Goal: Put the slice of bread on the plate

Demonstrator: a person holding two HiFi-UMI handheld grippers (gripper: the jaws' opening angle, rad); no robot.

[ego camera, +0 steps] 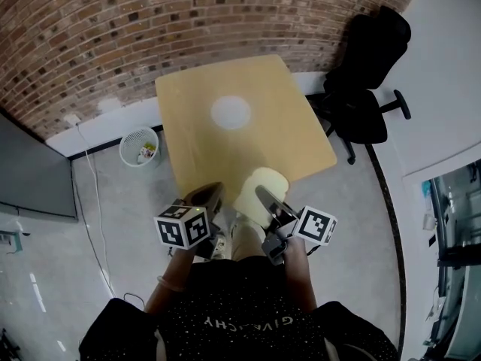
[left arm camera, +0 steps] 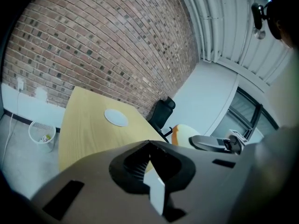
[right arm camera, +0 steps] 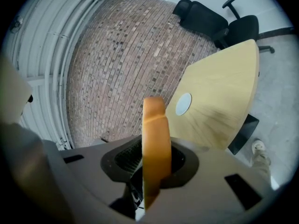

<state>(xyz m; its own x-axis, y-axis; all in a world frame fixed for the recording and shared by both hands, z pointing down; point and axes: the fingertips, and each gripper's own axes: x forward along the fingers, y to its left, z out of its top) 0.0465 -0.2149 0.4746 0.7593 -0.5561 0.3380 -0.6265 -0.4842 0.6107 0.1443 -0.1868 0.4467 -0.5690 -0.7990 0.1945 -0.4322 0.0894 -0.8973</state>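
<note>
The pale slice of bread [ego camera: 258, 192] with its orange-brown crust hangs over the near edge of the light wooden table [ego camera: 188, 141], and my right gripper [ego camera: 268, 201] is shut on it. In the right gripper view the bread [right arm camera: 155, 148] stands edge-on between the jaws. The round white plate [ego camera: 231, 112] lies empty near the table's far middle, and it also shows as the plate [right arm camera: 183, 104] and the plate [left arm camera: 116, 117]. My left gripper [ego camera: 213, 196] is at the table's near edge, left of the bread, shut with nothing in it. Its camera shows the bread [left arm camera: 183, 135] to the right.
A black office chair [ego camera: 368, 74] stands by the table's far right corner. A white mesh wastebasket [ego camera: 140, 147] sits on the grey floor left of the table, below a brick wall [ego camera: 150, 21]. A dark panel [ego camera: 30, 171] stands at far left.
</note>
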